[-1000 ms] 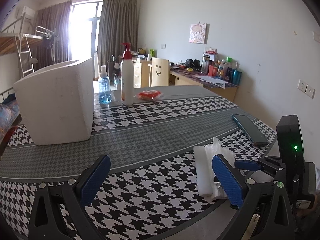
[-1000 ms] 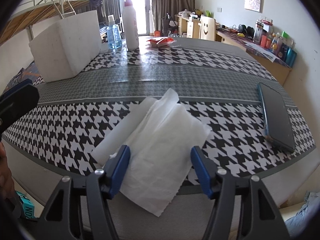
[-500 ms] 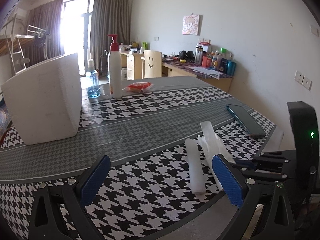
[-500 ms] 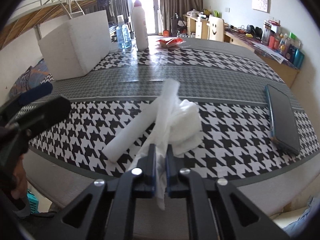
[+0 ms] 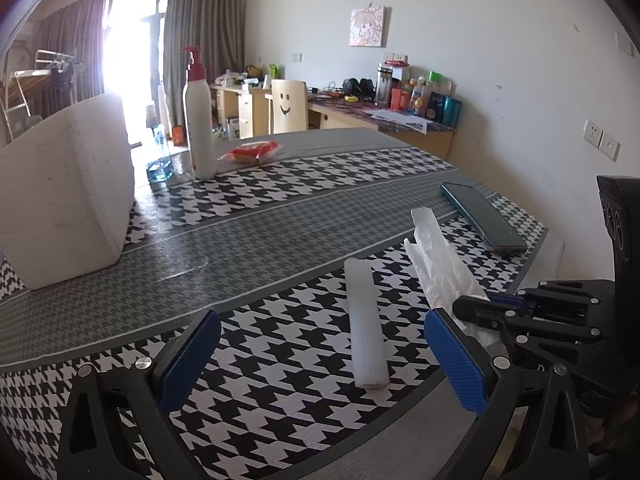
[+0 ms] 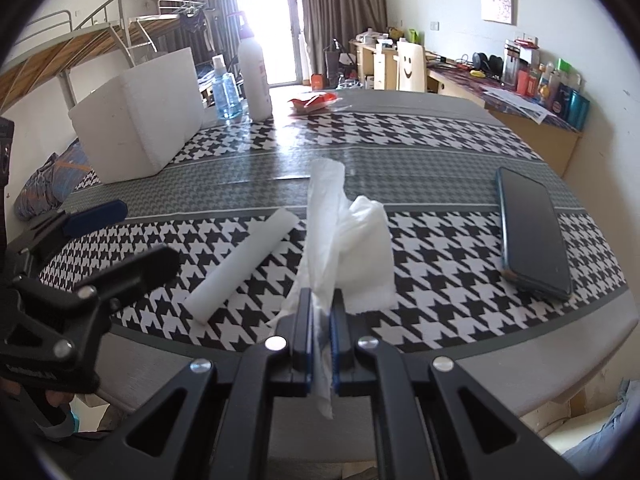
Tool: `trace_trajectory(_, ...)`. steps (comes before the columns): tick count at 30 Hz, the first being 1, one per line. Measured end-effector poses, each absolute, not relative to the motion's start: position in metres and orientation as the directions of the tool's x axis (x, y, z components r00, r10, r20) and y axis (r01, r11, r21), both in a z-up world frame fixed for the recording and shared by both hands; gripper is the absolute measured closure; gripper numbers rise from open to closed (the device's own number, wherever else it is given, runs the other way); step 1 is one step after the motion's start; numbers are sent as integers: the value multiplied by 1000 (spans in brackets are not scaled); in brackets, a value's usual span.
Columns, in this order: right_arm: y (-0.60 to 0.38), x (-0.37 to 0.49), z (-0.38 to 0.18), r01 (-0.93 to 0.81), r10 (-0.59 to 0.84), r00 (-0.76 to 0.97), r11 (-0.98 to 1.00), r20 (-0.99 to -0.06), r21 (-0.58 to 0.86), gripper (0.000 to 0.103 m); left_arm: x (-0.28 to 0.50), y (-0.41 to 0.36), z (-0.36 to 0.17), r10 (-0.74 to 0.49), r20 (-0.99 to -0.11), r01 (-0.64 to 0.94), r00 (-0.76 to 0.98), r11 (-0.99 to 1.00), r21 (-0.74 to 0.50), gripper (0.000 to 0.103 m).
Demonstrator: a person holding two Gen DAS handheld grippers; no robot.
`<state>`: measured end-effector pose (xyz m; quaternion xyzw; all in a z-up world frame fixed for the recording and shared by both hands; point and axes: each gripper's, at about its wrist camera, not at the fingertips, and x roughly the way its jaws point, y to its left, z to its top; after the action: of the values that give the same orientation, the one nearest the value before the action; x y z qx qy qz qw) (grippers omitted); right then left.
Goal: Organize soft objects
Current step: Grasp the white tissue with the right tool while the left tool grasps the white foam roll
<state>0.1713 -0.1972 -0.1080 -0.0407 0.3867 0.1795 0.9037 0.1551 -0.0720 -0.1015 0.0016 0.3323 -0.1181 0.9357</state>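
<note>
The right gripper [image 6: 321, 332] is clamped on the near edge of the white tissue [image 6: 344, 236], which bunches up off the near part of the houndstooth table [image 6: 440, 288]. The left gripper [image 5: 320, 360] hangs with its jaws wide apart and empty, just short of the white foam roll [image 5: 366, 328] lying left of the tissue. The step in hand looks like the pick-up of the tissue. Next, it probably needs carrying to the white foam box [image 6: 140, 120] at far left, clear of the phone [image 6: 532, 232] on the right.

The white foam box [image 5: 64, 196] is running off the left edge of the left wrist view and is hiding most of the blue spray bottle [image 5: 159, 160] behind it.
</note>
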Motion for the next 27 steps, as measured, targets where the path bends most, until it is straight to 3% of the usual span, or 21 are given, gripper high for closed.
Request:
trace_trajectory(3,-202,174,-109,-346,289,635,936,-717,71,94,159,-77,-105,-214,-641,226,737,972,-64,2)
trace_trajectory(16,-209,172,-113,-341,288,632,937,-720,75,93,175,-92,-122,-212,-712,246,669,968,-57,31)
trace_trajectory(20,-211,171,-113,-341,289,631,937,-720,78,93,176,-99,-126,-209,-726,259,655,965,-45,35)
trace_trajectory(27,-214,169,-114,-340,290,630,937,-720,80,93,179,-109,-131,-201,-741,271,640,962,-27,56)
